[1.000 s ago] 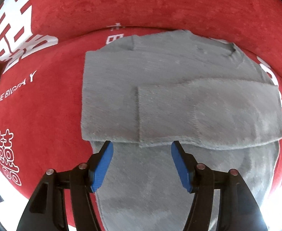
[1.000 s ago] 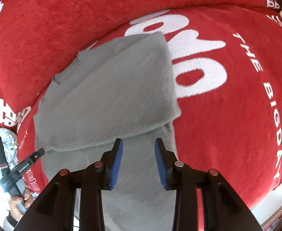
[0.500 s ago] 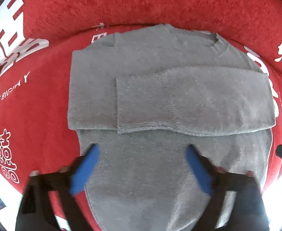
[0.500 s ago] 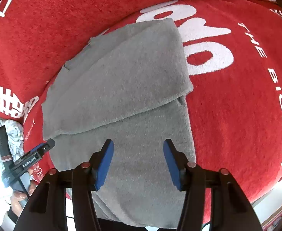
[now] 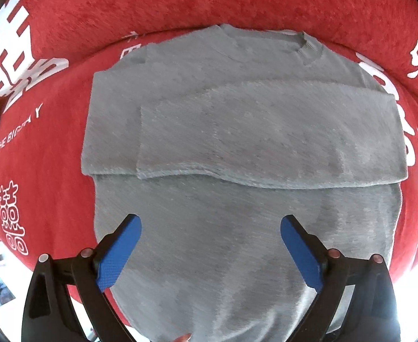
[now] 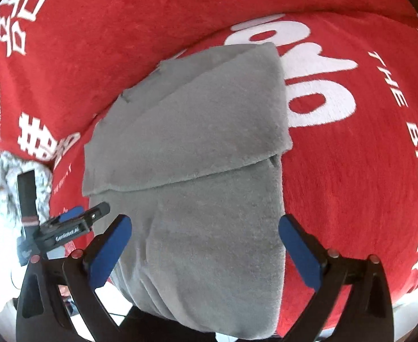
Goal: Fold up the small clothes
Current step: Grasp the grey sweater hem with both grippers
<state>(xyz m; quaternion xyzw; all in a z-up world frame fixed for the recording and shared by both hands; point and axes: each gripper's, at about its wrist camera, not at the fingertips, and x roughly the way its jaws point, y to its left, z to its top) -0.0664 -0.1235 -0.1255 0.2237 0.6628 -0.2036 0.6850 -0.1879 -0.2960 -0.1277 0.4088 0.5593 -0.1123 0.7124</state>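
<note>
- Grey sweater lies flat on a red cloth with white lettering that covers the surface; neckline at the far edge, both sleeves folded across the chest.
- Left claw: blue pads spread wide, nothing between them. It hovers over the lower body of the sweater, near the hem; the folded sleeve edge lies beyond the fingertips.
- Right claw: pads likewise spread wide, holding nothing. The sweater's lower part lies between and under the pads; contact with the fabric cannot be determined.
- The left claw shows at the left of the right wrist view, beside the sweater's edge.
- A pale crumpled fabric lies at the far left, apart from the sweater.
</note>
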